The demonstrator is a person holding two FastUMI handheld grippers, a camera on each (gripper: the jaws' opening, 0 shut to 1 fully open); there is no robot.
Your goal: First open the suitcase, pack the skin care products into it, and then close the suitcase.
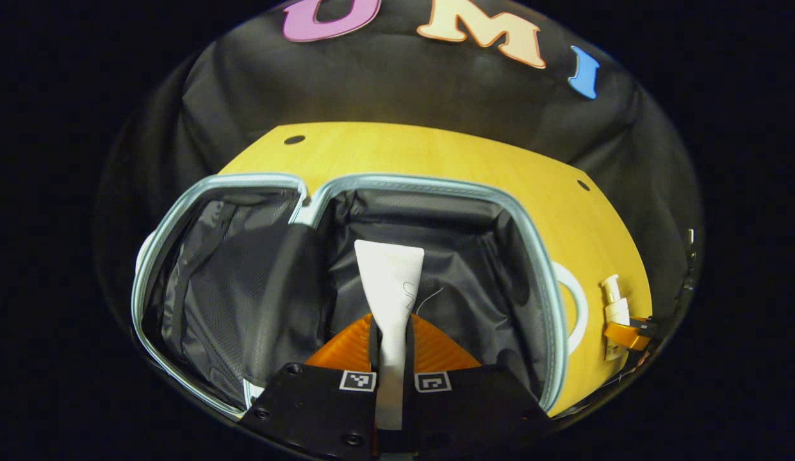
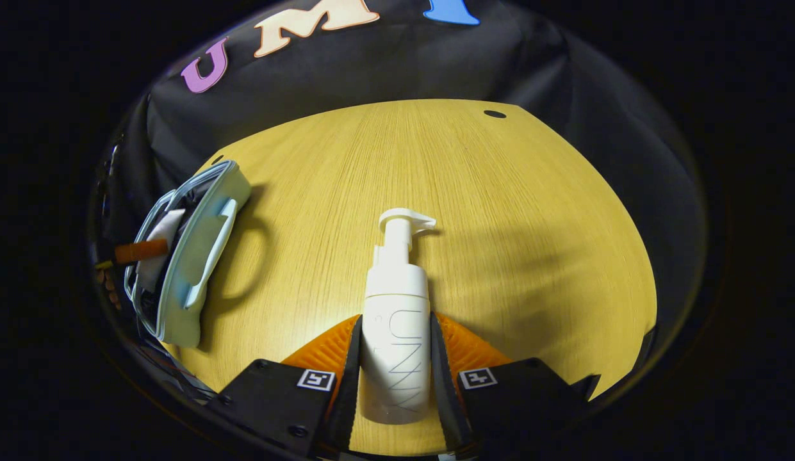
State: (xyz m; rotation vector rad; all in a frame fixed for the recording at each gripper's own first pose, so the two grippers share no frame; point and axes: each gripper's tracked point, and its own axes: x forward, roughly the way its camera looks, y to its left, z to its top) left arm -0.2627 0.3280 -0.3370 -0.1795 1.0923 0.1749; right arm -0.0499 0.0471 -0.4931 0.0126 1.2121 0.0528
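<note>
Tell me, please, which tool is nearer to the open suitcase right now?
Left. The left tool holds a white tube directly over the open suitcase. The right tool is off to the side over the bare table, holding a pump bottle.

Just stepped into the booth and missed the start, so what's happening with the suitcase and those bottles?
A person is packing skin care products with two handheld grippers. The suitcase lies open on the wooden table. The left gripper holds a white tube between its jaws, above the open dark-lined compartment. The right gripper has its jaws closed on a white pump bottle over the table, beside the suitcase. Neither item is packed yet.
</note>
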